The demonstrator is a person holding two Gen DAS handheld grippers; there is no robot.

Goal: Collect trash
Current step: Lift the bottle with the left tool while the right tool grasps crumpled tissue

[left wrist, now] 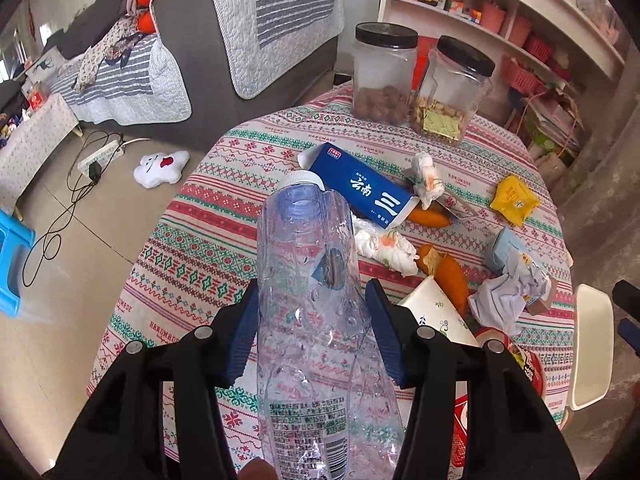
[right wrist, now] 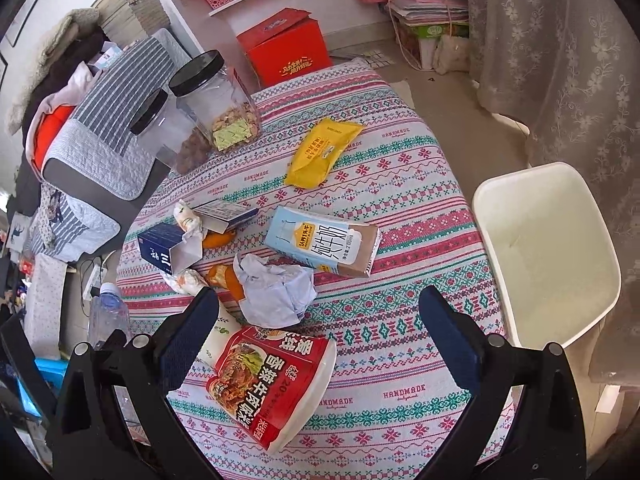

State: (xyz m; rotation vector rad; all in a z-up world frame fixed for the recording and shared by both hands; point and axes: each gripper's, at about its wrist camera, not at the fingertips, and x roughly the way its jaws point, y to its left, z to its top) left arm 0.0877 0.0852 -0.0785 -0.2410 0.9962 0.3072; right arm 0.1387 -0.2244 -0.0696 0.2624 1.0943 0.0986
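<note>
Gripping a clear plastic bottle [left wrist: 316, 320] between its blue pads, the left gripper [left wrist: 316, 328] holds it above the patterned tablecloth [left wrist: 192, 264]. The right gripper [right wrist: 320, 336] hangs released over a red noodle cup [right wrist: 276, 384] lying on its side beside crumpled paper [right wrist: 276, 292].

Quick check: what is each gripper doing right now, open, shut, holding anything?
Left gripper: shut on the clear plastic bottle.
Right gripper: open, holding nothing, above the red noodle cup.
</note>
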